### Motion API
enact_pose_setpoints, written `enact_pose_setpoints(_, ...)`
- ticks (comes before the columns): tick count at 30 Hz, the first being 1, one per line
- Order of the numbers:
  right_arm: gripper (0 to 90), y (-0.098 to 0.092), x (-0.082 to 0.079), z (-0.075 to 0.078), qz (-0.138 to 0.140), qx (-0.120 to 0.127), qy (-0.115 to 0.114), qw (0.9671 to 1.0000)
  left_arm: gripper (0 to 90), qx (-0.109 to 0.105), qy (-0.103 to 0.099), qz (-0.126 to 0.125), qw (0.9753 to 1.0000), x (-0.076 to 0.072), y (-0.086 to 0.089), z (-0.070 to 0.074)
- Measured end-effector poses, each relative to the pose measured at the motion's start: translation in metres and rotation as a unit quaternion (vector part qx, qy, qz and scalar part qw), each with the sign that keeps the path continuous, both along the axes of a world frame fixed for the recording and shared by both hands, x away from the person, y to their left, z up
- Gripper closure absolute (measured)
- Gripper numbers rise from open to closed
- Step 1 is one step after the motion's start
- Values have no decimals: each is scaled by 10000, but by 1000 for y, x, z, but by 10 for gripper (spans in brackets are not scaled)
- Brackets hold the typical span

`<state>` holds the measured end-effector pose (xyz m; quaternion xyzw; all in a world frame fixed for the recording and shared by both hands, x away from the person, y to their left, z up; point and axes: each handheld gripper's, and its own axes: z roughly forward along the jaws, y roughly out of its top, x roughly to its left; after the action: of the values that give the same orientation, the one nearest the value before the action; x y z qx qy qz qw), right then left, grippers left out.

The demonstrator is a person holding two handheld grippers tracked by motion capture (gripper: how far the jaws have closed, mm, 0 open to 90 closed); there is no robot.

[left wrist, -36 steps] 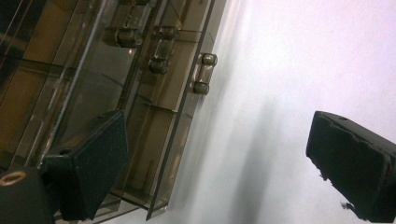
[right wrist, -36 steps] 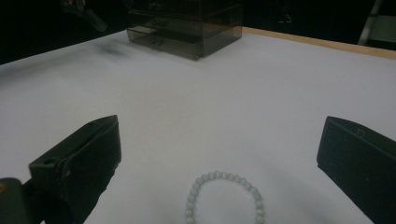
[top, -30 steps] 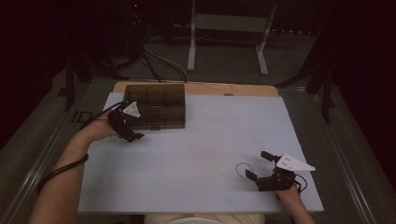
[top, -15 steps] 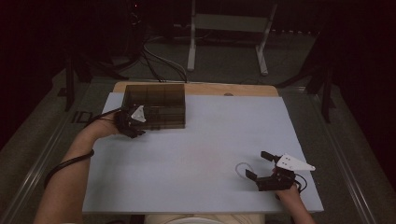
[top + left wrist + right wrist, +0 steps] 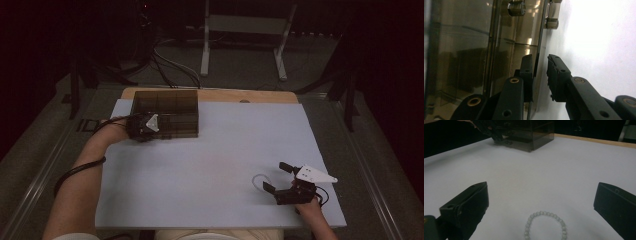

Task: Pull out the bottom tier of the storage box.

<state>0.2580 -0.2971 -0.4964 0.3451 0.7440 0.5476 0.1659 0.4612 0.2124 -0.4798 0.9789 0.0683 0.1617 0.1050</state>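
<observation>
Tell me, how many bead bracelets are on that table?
1. The pale bead bracelet lies flat on the white table near its front right corner, between the open jaws of the right gripper. Others could sit hidden inside the smoked box.
</observation>
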Motion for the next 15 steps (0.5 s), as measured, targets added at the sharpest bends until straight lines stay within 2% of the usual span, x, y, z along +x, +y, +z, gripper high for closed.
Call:
enact_pose_setpoints(12,0,0,0,0,2,0,9,10000,828,272,119,-158,9994,7,-9,-1)
enact_pose_setpoints(15,0,0,1,0,-6,26,31,10000,838,286,192,-178,9992,8,-9,0)
